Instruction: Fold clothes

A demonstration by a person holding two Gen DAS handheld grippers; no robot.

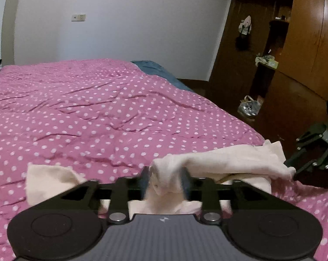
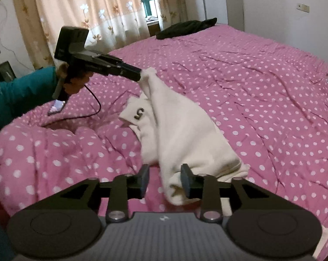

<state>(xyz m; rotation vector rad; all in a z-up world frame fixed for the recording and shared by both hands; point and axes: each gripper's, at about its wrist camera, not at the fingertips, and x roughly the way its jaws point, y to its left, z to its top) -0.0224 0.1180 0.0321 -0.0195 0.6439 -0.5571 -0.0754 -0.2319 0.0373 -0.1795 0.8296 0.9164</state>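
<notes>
A white garment (image 2: 177, 128) with a dark "5" mark lies bunched on the pink polka-dot bedspread (image 2: 261, 82). My left gripper (image 1: 165, 181) is shut on a bunched edge of the garment (image 1: 225, 159) and lifts it; it also shows in the right wrist view (image 2: 140, 75), held by a hand. My right gripper (image 2: 165, 179) has its jaws a little apart with the garment's other end between them, the cloth against the right finger (image 2: 186, 179). In the left wrist view the right gripper (image 1: 294, 169) touches the garment's right end.
A black garment (image 2: 185, 29) lies at the bed's far side by the curtains. A blue cloth (image 1: 157, 70) lies at the bed's far corner. A phone (image 2: 56, 107) and a cable rest on the bedspread. A wooden wardrobe (image 1: 294, 43) stands right of the bed.
</notes>
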